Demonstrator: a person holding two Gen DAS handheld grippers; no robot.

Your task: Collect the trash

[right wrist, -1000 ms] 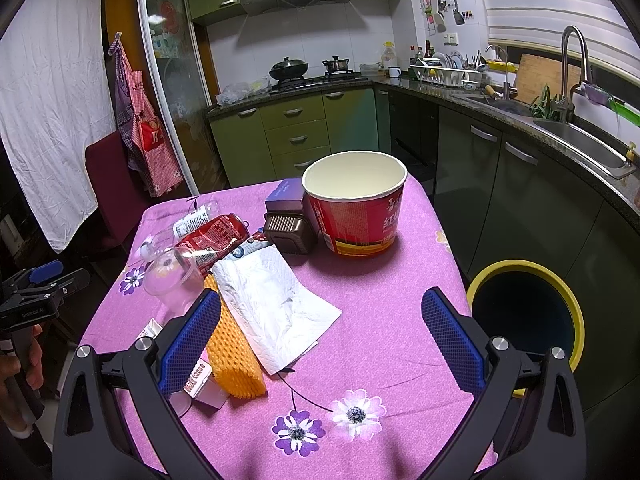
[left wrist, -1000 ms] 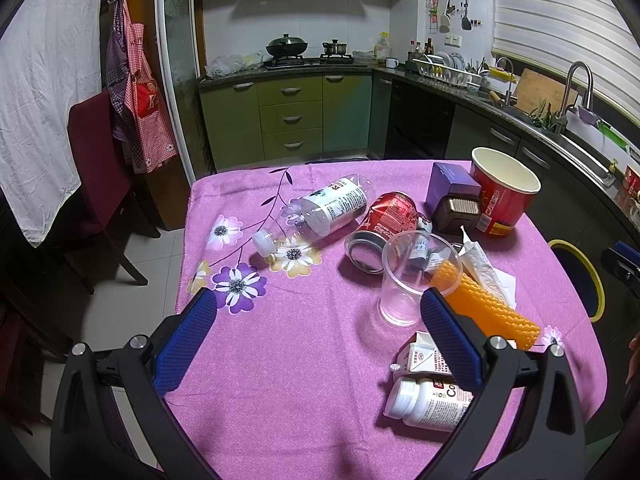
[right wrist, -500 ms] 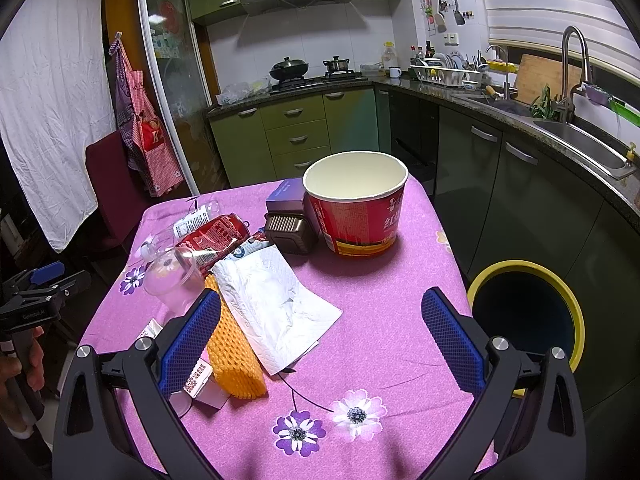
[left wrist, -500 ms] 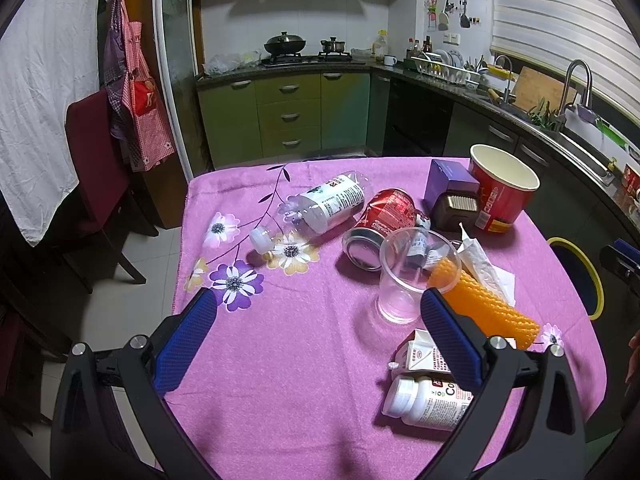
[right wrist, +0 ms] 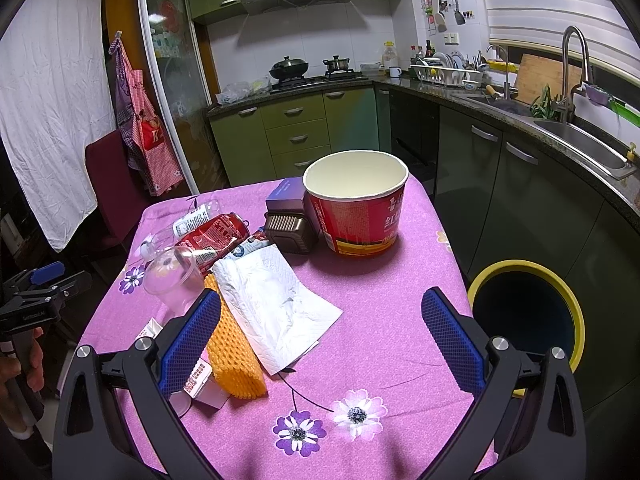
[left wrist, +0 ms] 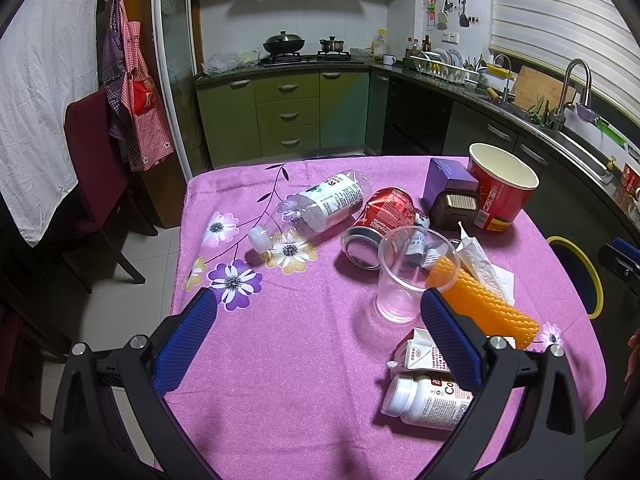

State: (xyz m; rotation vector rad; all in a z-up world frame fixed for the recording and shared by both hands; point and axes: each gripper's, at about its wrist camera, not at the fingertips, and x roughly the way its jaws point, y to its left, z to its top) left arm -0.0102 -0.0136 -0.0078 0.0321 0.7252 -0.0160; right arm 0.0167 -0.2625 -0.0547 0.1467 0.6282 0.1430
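Observation:
Trash lies on a pink flowered tablecloth [left wrist: 304, 360]: a clear plastic bottle [left wrist: 324, 208] on its side, a crushed red can [left wrist: 380, 216], an upright clear cup [left wrist: 404, 276], an orange foam net [left wrist: 480, 300], a white tissue [right wrist: 276, 304], a small carton [left wrist: 424, 356], a white pill bottle [left wrist: 428, 396] and a red paper bucket [right wrist: 356, 208]. My left gripper [left wrist: 320, 344] hangs open above the table's near side, holding nothing. My right gripper [right wrist: 320, 340] is open over the tissue's right edge, empty. A yellow-rimmed bin [right wrist: 524, 312] stands on the floor right of the table.
A purple box [left wrist: 444, 180] and a brown ribbed container [right wrist: 288, 232] sit beside the bucket. A dark red chair [left wrist: 92, 168] stands left of the table. Kitchen counters, a sink [right wrist: 580, 144] and green cabinets [left wrist: 288, 116] line the back and right.
The left wrist view has shifted very slightly; the table's objects have not moved. Both grippers stay open and empty.

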